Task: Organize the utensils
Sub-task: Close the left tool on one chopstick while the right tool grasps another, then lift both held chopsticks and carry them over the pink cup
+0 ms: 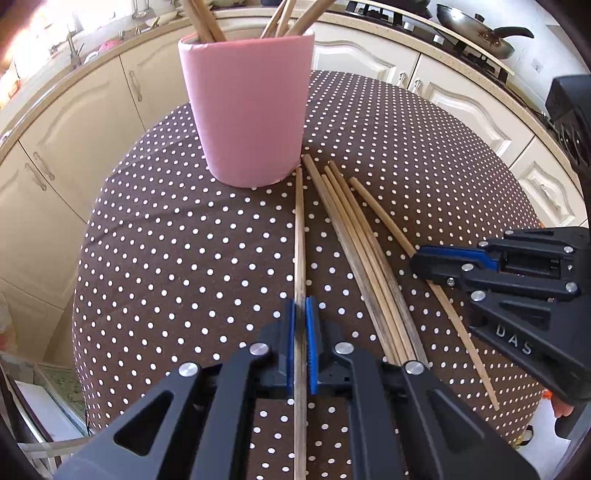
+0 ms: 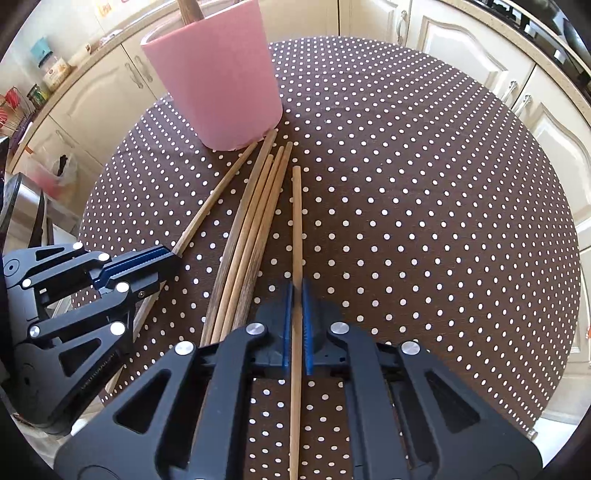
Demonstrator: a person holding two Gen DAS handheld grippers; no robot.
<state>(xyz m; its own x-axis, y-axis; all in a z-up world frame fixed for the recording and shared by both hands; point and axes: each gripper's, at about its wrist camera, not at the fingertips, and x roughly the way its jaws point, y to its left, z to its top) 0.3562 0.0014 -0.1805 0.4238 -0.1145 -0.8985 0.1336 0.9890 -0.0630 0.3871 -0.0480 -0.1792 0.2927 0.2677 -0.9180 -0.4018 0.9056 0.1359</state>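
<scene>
A pink cup (image 1: 247, 107) with several wooden chopsticks standing in it is at the far side of a round table under a brown dotted cloth (image 1: 166, 258). My left gripper (image 1: 300, 306) is shut on one chopstick (image 1: 300, 229) whose far end lies at the cup's base. Right of it lies a loose bundle of chopsticks (image 1: 354, 240). My right gripper (image 2: 296, 288) is shut on a separate chopstick (image 2: 296, 221) right of that bundle (image 2: 251, 229). The other view shows each gripper from the side: the right gripper (image 1: 417, 260) and the left gripper (image 2: 171, 254).
Cream kitchen cupboards (image 1: 92, 122) curve around behind the table. A hob with a wok (image 1: 476, 29) is on the counter at the back right. The dotted cloth to the right of my right gripper (image 2: 424, 221) carries nothing. Jars (image 2: 51, 74) stand on the counter at the left.
</scene>
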